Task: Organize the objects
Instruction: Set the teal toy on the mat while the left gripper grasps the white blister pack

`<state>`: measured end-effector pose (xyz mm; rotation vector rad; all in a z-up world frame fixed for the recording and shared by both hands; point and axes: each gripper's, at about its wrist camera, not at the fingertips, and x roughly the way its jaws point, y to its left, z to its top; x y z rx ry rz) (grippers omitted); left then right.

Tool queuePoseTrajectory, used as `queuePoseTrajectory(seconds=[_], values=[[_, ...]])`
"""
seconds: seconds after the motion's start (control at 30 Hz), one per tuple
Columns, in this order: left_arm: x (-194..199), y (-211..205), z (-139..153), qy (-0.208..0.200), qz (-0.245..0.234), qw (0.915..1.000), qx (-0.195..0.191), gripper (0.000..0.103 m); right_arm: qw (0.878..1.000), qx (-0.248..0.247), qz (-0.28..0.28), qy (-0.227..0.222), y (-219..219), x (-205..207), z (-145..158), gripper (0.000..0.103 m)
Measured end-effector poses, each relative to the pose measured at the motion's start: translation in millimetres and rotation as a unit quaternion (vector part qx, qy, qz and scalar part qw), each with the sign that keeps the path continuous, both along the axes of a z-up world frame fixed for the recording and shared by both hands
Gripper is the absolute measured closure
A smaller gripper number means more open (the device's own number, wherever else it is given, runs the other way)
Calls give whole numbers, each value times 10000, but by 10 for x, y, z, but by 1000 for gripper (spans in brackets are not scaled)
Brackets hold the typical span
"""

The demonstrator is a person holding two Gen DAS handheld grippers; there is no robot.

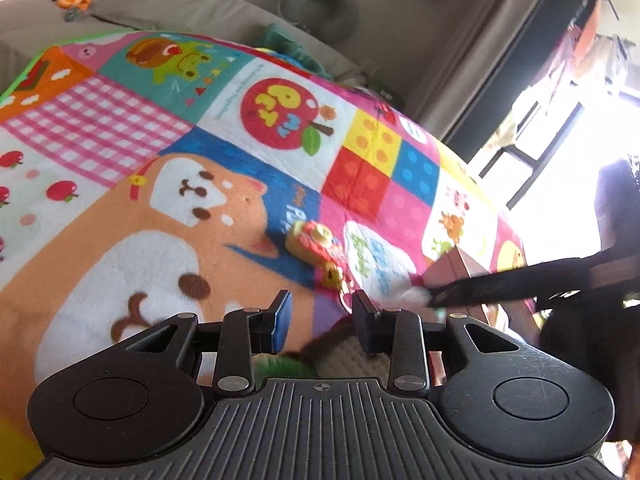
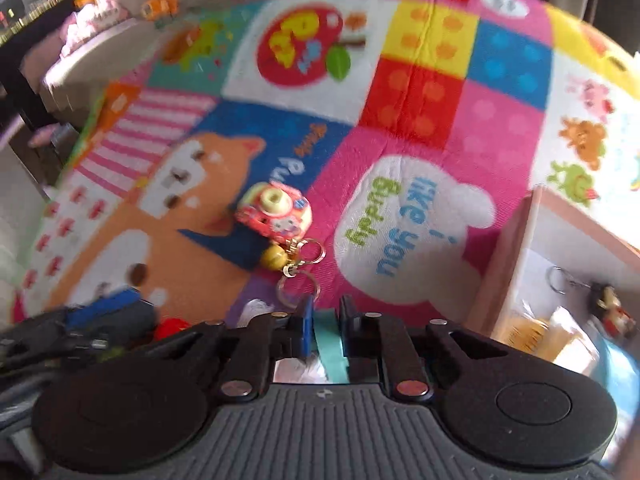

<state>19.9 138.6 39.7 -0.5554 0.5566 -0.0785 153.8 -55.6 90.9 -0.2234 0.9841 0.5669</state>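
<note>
Daylight flooded in through the blown-out white window (image 1: 568,168) far right of the left tongs. The right wrist view was motion-smeared throughout, and both fisheye views bent the colourful patchwork fleece blanket (image 2: 420,112) at the edges.

The left wrist camera is sitting just behind its own fingers (image 1: 282,316), looking forward and slightly down across a patchwork blanket (image 1: 168,184) towards a grey sofa (image 1: 208,12) and a bright window (image 1: 560,152) on the right. The right wrist camera is looking more steeply down at the same blanket (image 2: 420,128) from closer in. Both views are sharing the camera-shaped keychain (image 1: 316,246) (image 2: 276,212), the apple patch (image 1: 280,110) (image 2: 308,46) and the pink box (image 1: 460,272) (image 2: 516,248) at the right.
</note>
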Motion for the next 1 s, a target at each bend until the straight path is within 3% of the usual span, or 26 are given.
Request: queuePoseTrajectory(seconds=[0.2, 0.33, 0.43, 0.57, 0.7, 0.77, 0.83, 0.87, 1.0], values=[[-257, -170, 175, -5, -82, 9994, 323, 67, 9964, 799, 18, -279, -520, -450, 391, 92], [-471, -324, 331, -142, -174, 9985, 495, 67, 9922, 1189, -134, -337, -989, -791, 497, 92], [-629, -524, 406, -199, -506, 9966, 618, 67, 9916, 1158, -311, -481, -1296, -1019, 415, 92], [-676, -955, 341, 75, -1180, 9901, 759, 67, 9917, 617, -493, -1018, -1566, -1321, 122, 90], [-576, -1382, 153, 479, -1413, 9834, 1029, 67, 9878, 361, -771, -1304, -1792, -1504, -214, 63], [-519, -1528, 70, 562, -1425, 9808, 1211, 67, 9864, 385, -881, -1334, -1900, -1598, -360, 49], [-459, -1635, 8, 642, -1348, 9774, 1495, 67, 9851, 471, -992, -1322, -1992, -1690, -490, 44], [-441, -1667, -19, 697, -1296, 9753, 1649, 67, 9829, 553, -1037, -1419, -2033, -1750, -514, 34], [-439, -1612, -82, 910, -1229, 9658, 2094, 68, 9778, 698, -1081, -1654, -2130, -1898, -557, 26]])
